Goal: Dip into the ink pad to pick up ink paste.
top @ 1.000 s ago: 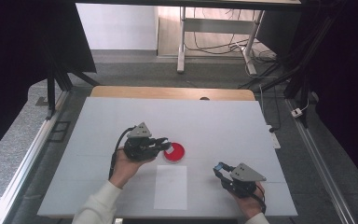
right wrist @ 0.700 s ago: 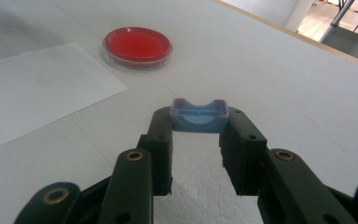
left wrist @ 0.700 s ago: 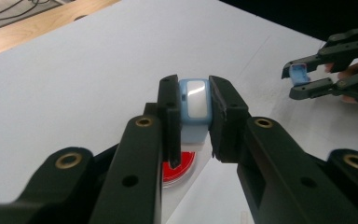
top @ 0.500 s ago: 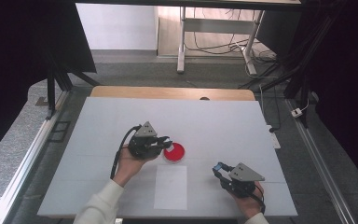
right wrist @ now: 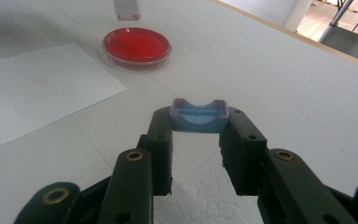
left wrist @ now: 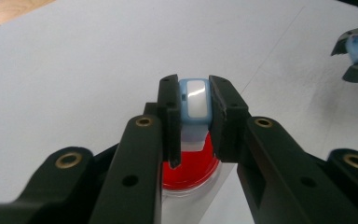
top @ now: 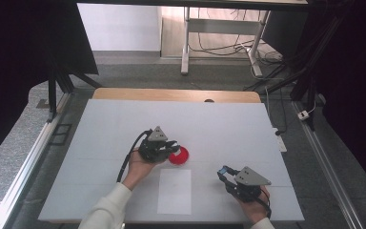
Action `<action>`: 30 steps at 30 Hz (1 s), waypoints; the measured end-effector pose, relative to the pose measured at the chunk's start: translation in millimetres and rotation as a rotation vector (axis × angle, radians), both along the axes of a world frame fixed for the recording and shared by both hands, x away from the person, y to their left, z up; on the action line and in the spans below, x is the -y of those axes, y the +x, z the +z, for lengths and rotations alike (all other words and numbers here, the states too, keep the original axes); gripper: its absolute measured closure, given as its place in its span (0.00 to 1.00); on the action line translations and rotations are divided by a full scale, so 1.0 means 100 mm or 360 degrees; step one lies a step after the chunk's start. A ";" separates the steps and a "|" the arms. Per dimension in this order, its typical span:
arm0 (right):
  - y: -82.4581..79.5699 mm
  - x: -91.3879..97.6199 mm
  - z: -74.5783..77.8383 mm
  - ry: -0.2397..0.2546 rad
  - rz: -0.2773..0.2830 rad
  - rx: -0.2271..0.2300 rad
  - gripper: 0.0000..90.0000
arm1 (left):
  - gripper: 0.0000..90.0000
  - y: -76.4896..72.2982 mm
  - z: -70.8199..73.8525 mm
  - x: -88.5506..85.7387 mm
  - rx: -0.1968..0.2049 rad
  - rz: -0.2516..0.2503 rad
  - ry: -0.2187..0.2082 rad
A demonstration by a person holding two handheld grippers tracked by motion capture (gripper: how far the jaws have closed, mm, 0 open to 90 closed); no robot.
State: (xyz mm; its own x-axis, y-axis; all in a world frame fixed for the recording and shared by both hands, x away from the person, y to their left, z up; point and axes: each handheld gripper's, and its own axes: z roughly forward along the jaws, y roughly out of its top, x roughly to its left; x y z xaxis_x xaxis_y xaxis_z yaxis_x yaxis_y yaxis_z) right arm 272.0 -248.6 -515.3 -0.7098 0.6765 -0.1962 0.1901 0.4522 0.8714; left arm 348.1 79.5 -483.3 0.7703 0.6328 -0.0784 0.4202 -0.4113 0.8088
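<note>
Large white rectangular worktop [top: 228,124] with a pale wood strip along its far edge; bare apart from the items below.

White paper sheet [top: 174,191] lies flat near the front edge, between the two hands; the right gripper view shows its corner [right wrist: 37,88] stopping just short of the dish.

Left tongs [top: 170,146] sit mid-worktop, grey three-cornered plate on top, cable trailing back along the sleeve; jaws clamped on a small light-blue plastic piece with a white translucent body [left wrist: 195,105]; piece is upright between the jaw tips, glossy white face toward the camera, lower end hanging above the dish; contact with the dish can't be told.

Right tongs [top: 225,172] sit front right, well apart from the dish; jaws closed on a small blue plastic cap with a curved cut-out rim [right wrist: 198,115], pinched by both ends, open side up, held clear of the worktop.

Round clear shallow dish with red filling [top: 178,155] rests on the worktop just beyond the paper's far edge, directly under the left tongs' tips; in the right gripper view [right wrist: 136,45] the white piece hangs just over its far rim.
</note>
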 end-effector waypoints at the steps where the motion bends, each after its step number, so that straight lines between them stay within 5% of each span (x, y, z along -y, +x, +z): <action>1: 0.00 0.00 0.00 0.0006 0.0004 0.0000 0.72 | 0.84 0.01 -0.01 0.01 -0.0003 -0.0001 0.0010; 30: 0.00 0.00 -0.01 -0.0004 -0.0001 0.0001 0.72 | 0.84 0.11 -0.18 0.09 -0.0027 0.0003 0.0108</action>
